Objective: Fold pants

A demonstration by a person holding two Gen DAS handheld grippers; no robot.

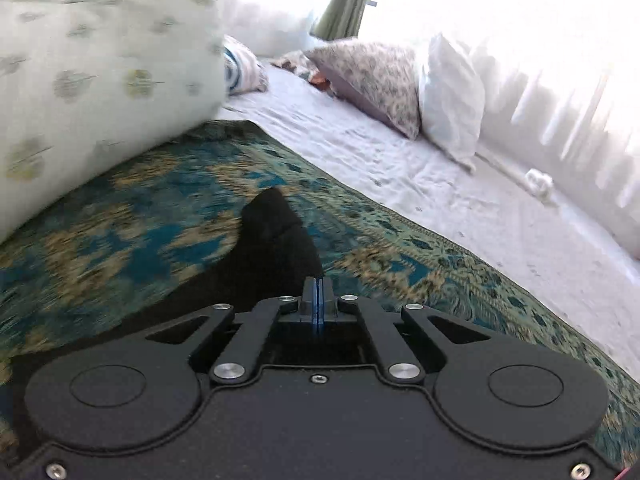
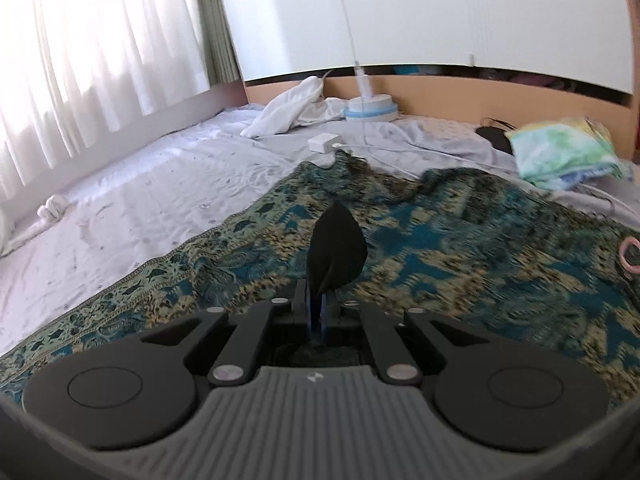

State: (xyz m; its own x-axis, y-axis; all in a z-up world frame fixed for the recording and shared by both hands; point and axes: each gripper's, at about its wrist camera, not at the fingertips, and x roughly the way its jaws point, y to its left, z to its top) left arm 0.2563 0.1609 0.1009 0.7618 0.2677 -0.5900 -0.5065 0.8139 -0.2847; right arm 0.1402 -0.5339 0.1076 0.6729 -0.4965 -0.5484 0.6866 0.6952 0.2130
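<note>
The pants are black cloth. In the left wrist view a black fold of the pants (image 1: 276, 248) sticks up in front of my left gripper (image 1: 319, 286), whose jaws are closed on it; more black cloth trails down to the left under the gripper. In the right wrist view a black flap of the pants (image 2: 338, 252) rises from my right gripper (image 2: 317, 304), whose jaws are closed on it. Both grippers hold the cloth above a teal and gold patterned blanket (image 1: 160, 208) on the bed. The rest of the pants is hidden beneath the grippers.
A large pale pillow (image 1: 92, 80) lies at left, with a floral pillow (image 1: 372, 80) and a white pillow (image 1: 452, 96) farther back. A white sheet (image 2: 160, 184), a white charger (image 2: 323, 143), a round blue-white device (image 2: 372, 109), folded cloth (image 2: 564, 152) and the headboard (image 2: 480, 96) surround the blanket.
</note>
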